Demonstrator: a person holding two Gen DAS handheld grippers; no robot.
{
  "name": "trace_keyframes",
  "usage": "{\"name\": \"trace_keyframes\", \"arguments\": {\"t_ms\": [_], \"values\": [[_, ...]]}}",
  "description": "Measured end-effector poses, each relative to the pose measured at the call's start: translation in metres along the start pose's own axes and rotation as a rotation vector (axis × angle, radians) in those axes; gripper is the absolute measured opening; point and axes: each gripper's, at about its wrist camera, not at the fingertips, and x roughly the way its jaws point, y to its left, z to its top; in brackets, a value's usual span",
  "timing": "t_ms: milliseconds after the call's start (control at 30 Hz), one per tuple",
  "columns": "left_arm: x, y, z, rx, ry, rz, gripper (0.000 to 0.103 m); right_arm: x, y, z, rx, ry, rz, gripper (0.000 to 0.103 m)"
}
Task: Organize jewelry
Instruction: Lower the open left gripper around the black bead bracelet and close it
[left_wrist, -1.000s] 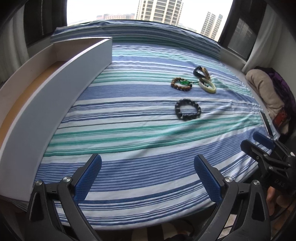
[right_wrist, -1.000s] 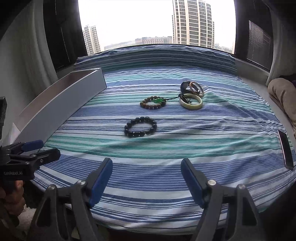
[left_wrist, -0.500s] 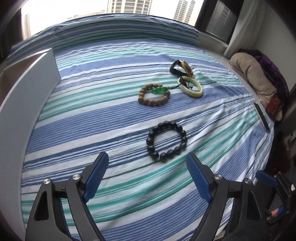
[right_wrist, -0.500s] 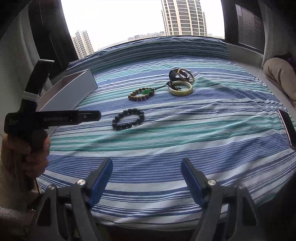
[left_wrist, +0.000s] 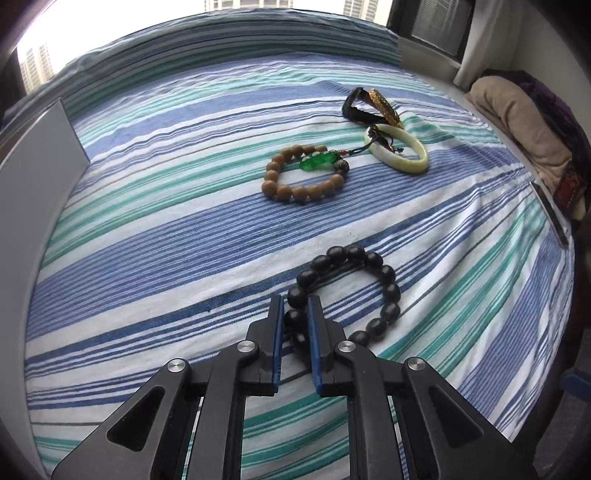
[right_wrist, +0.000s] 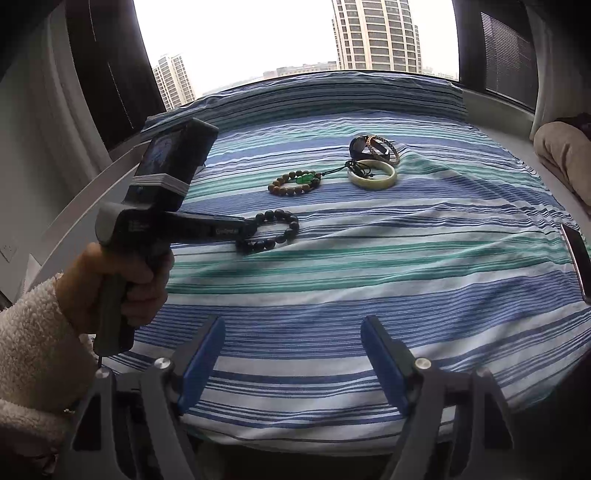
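Open bedspread lay around a cluster of jewelry

Bare striped bed (right_wrist: 369, 295) stretched before the right tool (right_wrist: 291, 354); the left tool (right_wrist: 247, 230) crossed the left side, a white tray wall (left_wrist: 40, 177) bordered it, a phone (right_wrist: 578, 254) edged the right.

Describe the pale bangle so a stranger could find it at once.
On the striped bedspread, go to the jewelry cluster nearest the window. The pale bangle lies there beside the brown bead bracelet. It alone is a smooth, solid cream-green ring, not beads, with a dark cord across it.
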Motion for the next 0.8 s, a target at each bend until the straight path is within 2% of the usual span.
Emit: {"name": "trace_keyframes", "arguments": {"t_ms": [167, 367, 467, 567, 633, 700, 767, 800], "values": [[-0.031, 0.032, -0.020, -0.112, -0.011, -0.022, 0.011, -0.002, 0.003, 0.000, -0.007, -0.008, -0.009, 0.078], [-0.073, 0.086, -0.061, -0.237, -0.031, 0.023, 0.011, 0.006, 0.010, 0.003, -0.013, 0.006, 0.000, 0.078], [-0.081, 0.106, -0.081, -0.268, -0.027, 0.066, 0.011, 0.011, 0.013, 0.011, -0.016, 0.019, 0.036, 0.078], [-0.082, 0.115, -0.092, -0.282, -0.024, 0.085, 0.012, 0.018, 0.004, 0.033, 0.007, 0.035, 0.093, 0.078], [-0.084, 0.118, -0.096, -0.294, -0.023, 0.083, 0.019, 0.026, -0.011, 0.054, 0.048, 0.038, 0.104, 0.078], [-0.088, 0.120, -0.099, -0.321, -0.035, 0.067, 0.053, 0.041, -0.028, 0.076, 0.098, 0.044, 0.091, 0.078], [-0.095, 0.121, -0.102, -0.342, -0.056, 0.070, 0.063, 0.060, -0.044, 0.099, 0.147, 0.053, 0.111, 0.078], [-0.098, 0.120, -0.103, -0.342, -0.061, 0.071, 0.063, 0.071, -0.055, 0.112, 0.189, 0.056, 0.121, 0.078]]}}
